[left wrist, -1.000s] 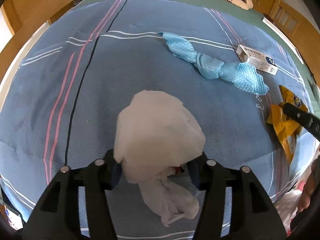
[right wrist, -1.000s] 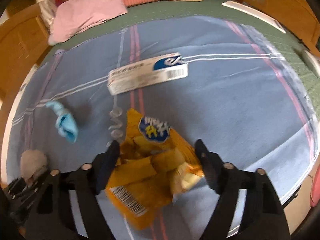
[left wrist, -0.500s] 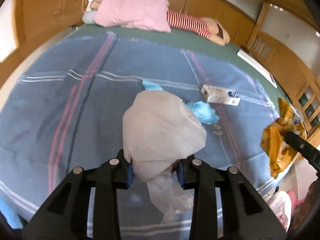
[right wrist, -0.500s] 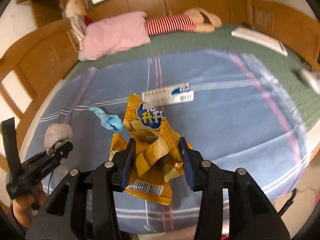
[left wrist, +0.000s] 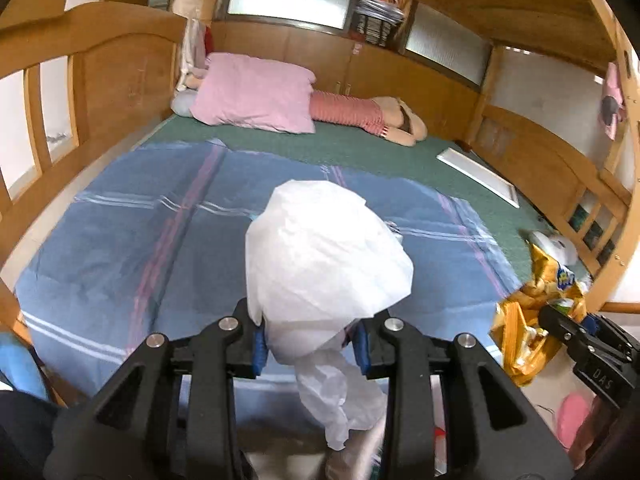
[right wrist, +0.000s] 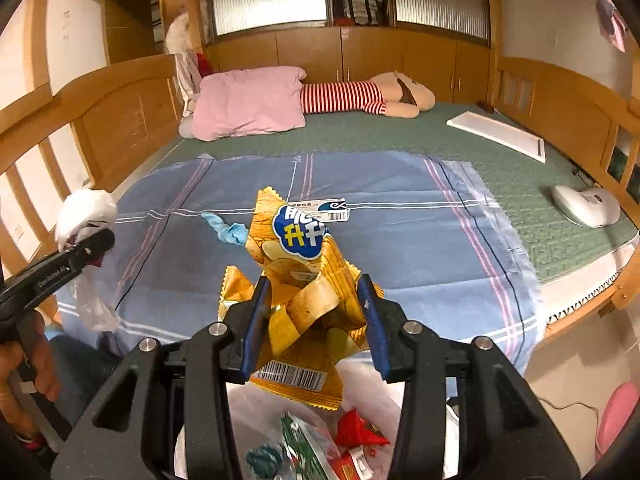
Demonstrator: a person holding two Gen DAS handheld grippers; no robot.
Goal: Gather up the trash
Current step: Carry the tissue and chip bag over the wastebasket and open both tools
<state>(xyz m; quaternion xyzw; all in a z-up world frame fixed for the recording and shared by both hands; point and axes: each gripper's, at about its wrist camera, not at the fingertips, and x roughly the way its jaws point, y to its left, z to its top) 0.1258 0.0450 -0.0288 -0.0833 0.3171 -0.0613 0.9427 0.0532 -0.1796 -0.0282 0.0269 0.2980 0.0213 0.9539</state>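
My left gripper (left wrist: 310,340) is shut on a crumpled white tissue wad (left wrist: 320,264), held in the air off the bed's near edge; it also shows in the right wrist view (right wrist: 86,212). My right gripper (right wrist: 316,312) is shut on a crumpled yellow chip bag (right wrist: 298,264), held above a white trash bag (right wrist: 256,412) that holds several wrappers. The chip bag also shows at the right of the left wrist view (left wrist: 532,304). A blue crumpled cloth (right wrist: 226,230) and a white carton (right wrist: 330,210) lie on the blue blanket (right wrist: 400,248).
The bed has wooden rails (right wrist: 120,120) on the left, back and right. A pink pillow (right wrist: 248,104) and a striped plush doll (right wrist: 360,98) lie at the far end. A white board (right wrist: 496,136) and a white device (right wrist: 586,204) lie on the green mat.
Both grippers have pulled back and lifted from the bed with their loads. The chip bag now hangs over the trash bag; the tissue wad is off the blanket.
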